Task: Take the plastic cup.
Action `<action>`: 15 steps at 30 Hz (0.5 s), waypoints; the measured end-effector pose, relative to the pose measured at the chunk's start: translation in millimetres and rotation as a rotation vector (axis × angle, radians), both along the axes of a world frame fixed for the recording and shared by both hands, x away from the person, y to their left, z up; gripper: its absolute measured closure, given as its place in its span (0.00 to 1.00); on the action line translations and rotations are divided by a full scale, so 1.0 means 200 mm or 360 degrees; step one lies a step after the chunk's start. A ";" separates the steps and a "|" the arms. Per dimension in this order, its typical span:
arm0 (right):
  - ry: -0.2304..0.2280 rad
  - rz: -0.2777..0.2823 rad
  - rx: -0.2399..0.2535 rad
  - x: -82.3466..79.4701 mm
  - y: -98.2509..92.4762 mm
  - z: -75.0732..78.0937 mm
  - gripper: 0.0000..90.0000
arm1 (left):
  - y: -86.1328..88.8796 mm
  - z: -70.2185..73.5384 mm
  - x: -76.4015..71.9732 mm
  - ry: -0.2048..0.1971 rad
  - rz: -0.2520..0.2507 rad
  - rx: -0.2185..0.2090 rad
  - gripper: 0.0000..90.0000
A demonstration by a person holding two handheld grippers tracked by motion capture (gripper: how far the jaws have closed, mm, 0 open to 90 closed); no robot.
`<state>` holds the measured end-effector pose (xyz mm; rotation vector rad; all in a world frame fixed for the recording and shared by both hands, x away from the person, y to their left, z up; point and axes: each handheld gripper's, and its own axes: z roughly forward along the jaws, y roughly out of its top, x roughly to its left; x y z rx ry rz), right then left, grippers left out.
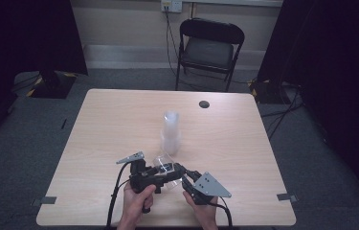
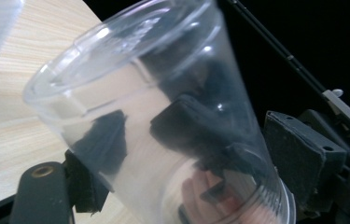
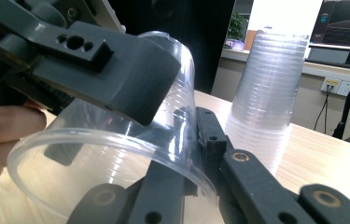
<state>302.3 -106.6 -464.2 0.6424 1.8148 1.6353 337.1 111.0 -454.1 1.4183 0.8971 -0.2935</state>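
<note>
High view, left to right: left gripper (image 1: 160, 171) sits at the near edge with its jaws spread either side of the cup (image 1: 163, 163) body. Released, as far as I can judge. One pad lies close on the outer wall but doesn't look to be squeezing.

The clear cup is on its side, off the table (image 1: 119, 124), between the two grippers, just near of the stack.

Right gripper (image 1: 185, 175) is clenched on the cup wall at the rim, one jaw inside and one outside. Rim pinch makes sense: thin plastic, so a body squeeze would crush it. My read is the right one carries the load while the left only brackets it, a handover or a regrip.

The cup stack (image 1: 171, 132) stands mouth-down mid-table, just far of the grippers. Probably where singles come from or go back to.

Counts:
- grippers: 2
- loose cup: 1
- stack: 1, ribs too fine to count the cups
- chair (image 1: 209, 48): 1, beyond the far edge
</note>
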 end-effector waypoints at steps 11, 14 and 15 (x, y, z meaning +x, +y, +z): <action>-0.0010 -0.0013 0.0013 0.01 -0.01 0.00 0.99 | 0.01 0.00 0.00 0.0004 0.0001 -0.0019 0.22; -0.0001 -0.0031 0.0018 0.01 -0.02 0.01 0.99 | 0.00 0.00 0.01 0.0012 -0.0009 -0.0041 0.22; -0.0011 -0.0036 0.0020 0.01 -0.02 0.01 0.99 | 0.00 0.00 0.00 0.0006 -0.0011 -0.0039 0.22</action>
